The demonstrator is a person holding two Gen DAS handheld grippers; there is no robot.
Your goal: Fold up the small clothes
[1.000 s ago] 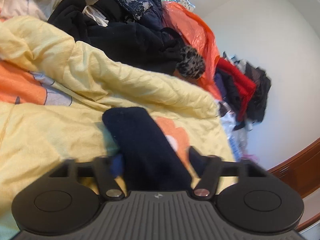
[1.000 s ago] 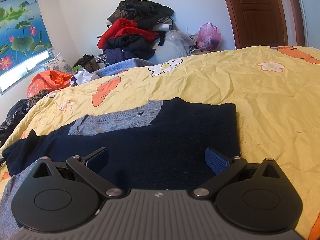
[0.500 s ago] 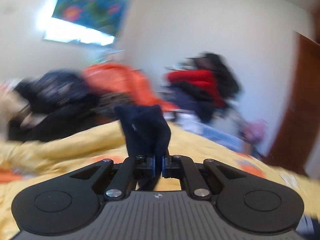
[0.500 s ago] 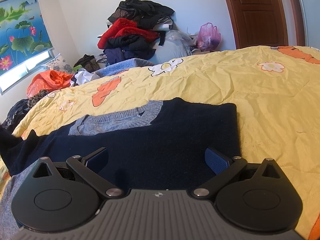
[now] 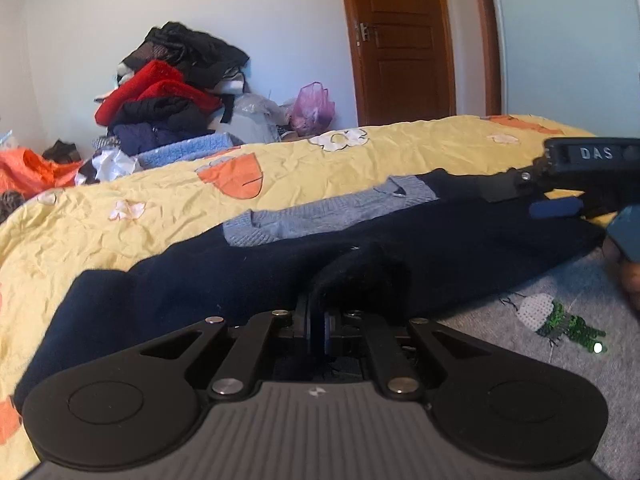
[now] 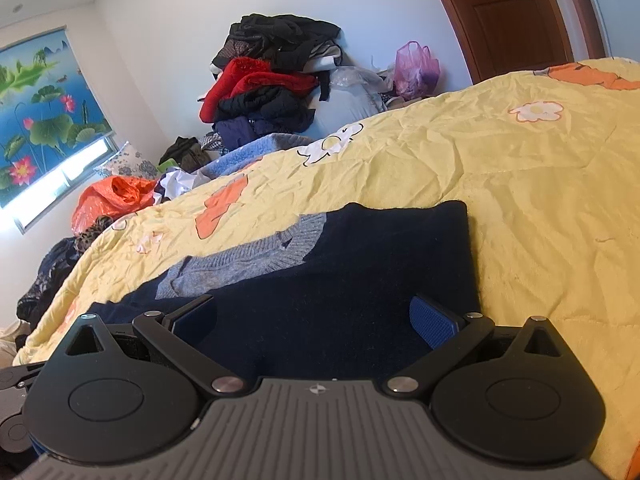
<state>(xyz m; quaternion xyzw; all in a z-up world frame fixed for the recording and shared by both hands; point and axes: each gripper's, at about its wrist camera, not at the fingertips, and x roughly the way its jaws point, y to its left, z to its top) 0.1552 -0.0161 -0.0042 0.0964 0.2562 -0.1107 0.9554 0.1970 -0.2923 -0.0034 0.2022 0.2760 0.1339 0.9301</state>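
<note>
In the left wrist view my left gripper (image 5: 318,332) sits low centre, jaws clamped on a bunched sleeve (image 5: 356,272) of the navy sweater (image 5: 460,240), which lies across the middle of the yellow bed (image 5: 140,216). At the right edge my right gripper (image 5: 556,206) hovers over the sweater's far side, jaws apart on nothing. I judge the risk is drag: pulling the sleeve across with that side unpinned could slide the whole sweater, or the thick knit could slip free.
</note>
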